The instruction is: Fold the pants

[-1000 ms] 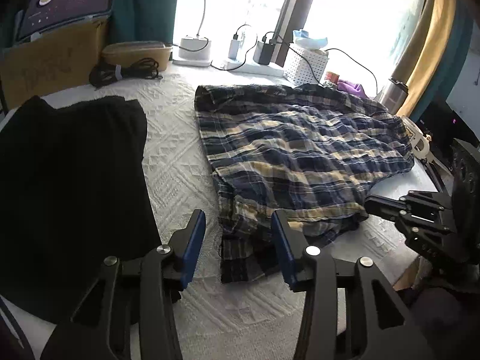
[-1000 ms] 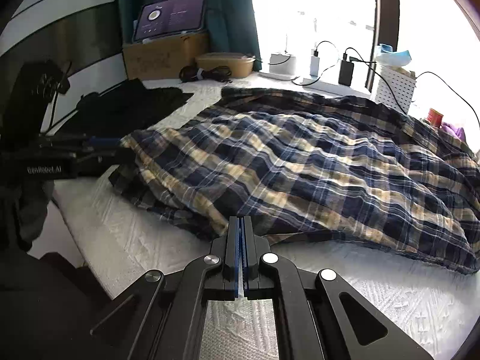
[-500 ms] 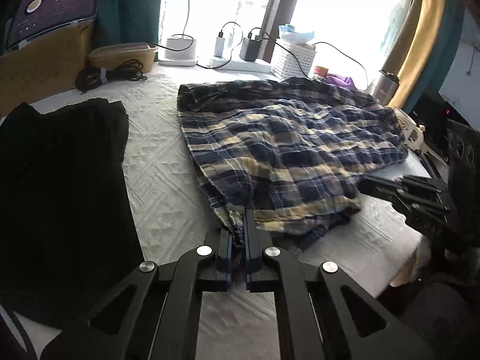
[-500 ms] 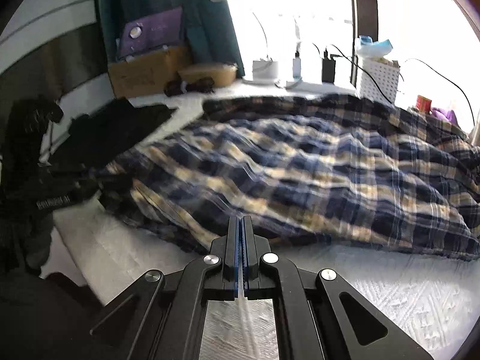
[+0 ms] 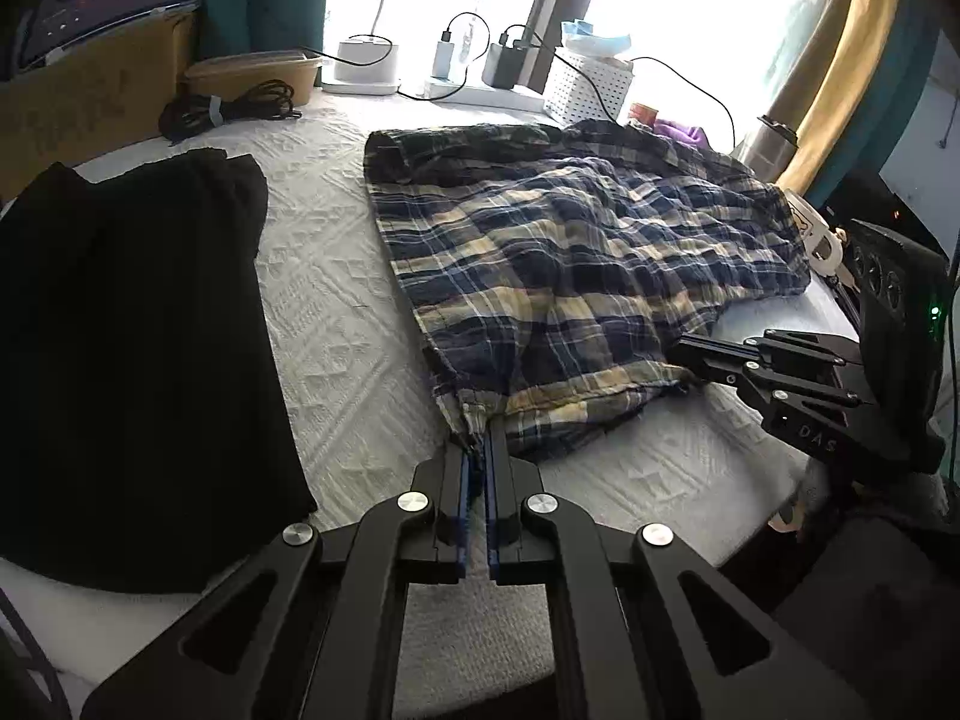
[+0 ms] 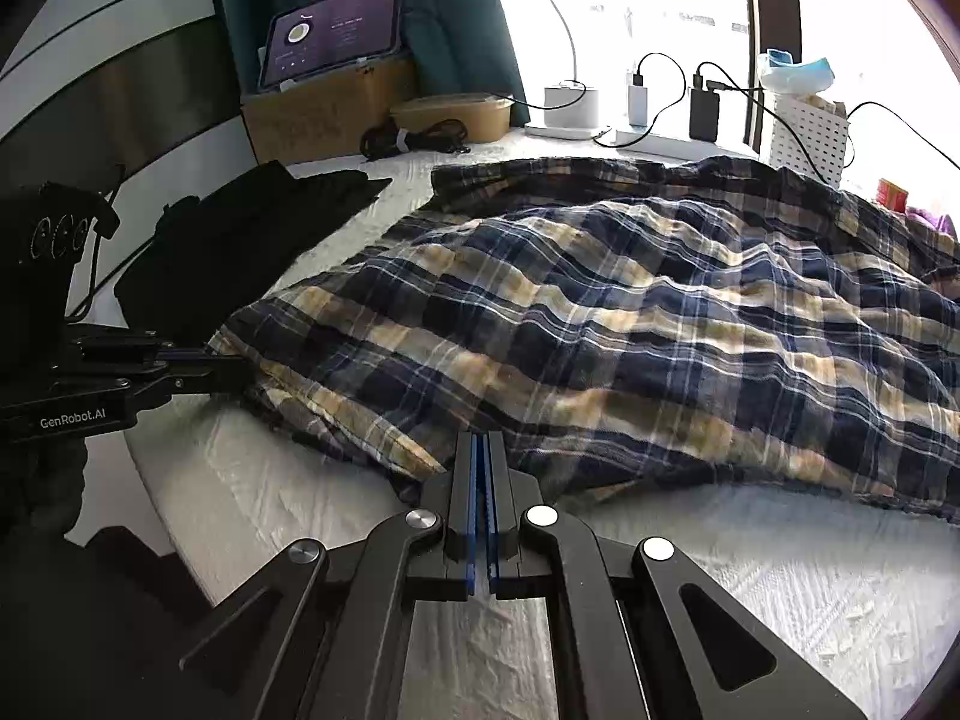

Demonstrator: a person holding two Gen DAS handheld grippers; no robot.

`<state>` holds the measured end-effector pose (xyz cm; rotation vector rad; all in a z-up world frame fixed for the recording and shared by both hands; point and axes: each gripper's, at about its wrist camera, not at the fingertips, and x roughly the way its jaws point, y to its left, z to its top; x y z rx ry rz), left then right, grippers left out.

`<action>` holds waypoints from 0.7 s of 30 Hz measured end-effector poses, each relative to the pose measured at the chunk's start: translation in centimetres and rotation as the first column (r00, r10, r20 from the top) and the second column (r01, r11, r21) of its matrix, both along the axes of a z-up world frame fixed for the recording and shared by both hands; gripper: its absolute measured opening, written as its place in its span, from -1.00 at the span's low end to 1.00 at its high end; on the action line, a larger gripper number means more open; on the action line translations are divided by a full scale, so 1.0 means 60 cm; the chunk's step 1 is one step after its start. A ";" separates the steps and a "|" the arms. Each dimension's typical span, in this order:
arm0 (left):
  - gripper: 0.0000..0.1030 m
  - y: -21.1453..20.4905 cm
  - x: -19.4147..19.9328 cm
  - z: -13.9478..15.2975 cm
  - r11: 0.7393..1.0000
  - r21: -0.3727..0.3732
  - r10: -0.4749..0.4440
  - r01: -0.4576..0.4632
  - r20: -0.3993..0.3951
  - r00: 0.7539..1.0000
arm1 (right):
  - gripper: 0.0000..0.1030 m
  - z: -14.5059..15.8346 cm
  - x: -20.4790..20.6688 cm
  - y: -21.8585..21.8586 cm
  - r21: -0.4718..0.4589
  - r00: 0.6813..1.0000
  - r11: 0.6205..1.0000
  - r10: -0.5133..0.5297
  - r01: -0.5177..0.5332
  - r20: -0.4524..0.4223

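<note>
Bright window [image 5: 690, 18] behind teal curtain [image 6: 360, 6], white textured bedcover [image 5: 336, 300] below.

The plaid pants [image 5: 576, 276] are thin, crinkled woven cloth, matt. The white bedcover [image 5: 336, 324] is textured cloth with a raised quilted pattern. The black garment [image 5: 120, 324] is soft, dull cloth. The left gripper [image 5: 478, 456] is matt black plastic with shiny metal rivets and blue pads. The box [image 5: 78, 102] looks like rough brown cardboard.

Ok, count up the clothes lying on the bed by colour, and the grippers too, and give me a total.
Plaid clothes: 1, the plaid pants
Black clothes: 1, the black garment
Grippers: 2, the left gripper and the right gripper, each shut on the near edge of the pants
Total: 4
</note>
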<state>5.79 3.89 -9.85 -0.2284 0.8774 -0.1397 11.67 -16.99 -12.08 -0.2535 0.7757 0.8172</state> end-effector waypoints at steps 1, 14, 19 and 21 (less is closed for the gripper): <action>-0.95 0.001 -0.001 0.001 1.000 0.003 -0.001 0.001 -0.002 1.000 | -0.95 -0.001 0.000 -0.002 0.001 1.000 1.000 0.002 -0.002 -0.001; -0.42 0.062 0.019 0.069 0.991 0.129 0.017 -0.026 0.071 0.997 | 1.00 0.038 -0.004 -0.045 0.027 0.992 0.999 -0.049 0.047 0.114; 0.11 0.063 0.099 0.102 0.976 0.217 -0.049 0.012 0.165 0.985 | 1.00 0.069 0.040 -0.066 0.066 0.982 0.992 -0.115 0.106 0.148; 0.11 0.045 0.143 0.097 0.963 0.264 -0.099 0.054 0.160 0.982 | 1.00 0.073 0.063 -0.072 0.071 0.978 0.987 -0.154 0.145 0.143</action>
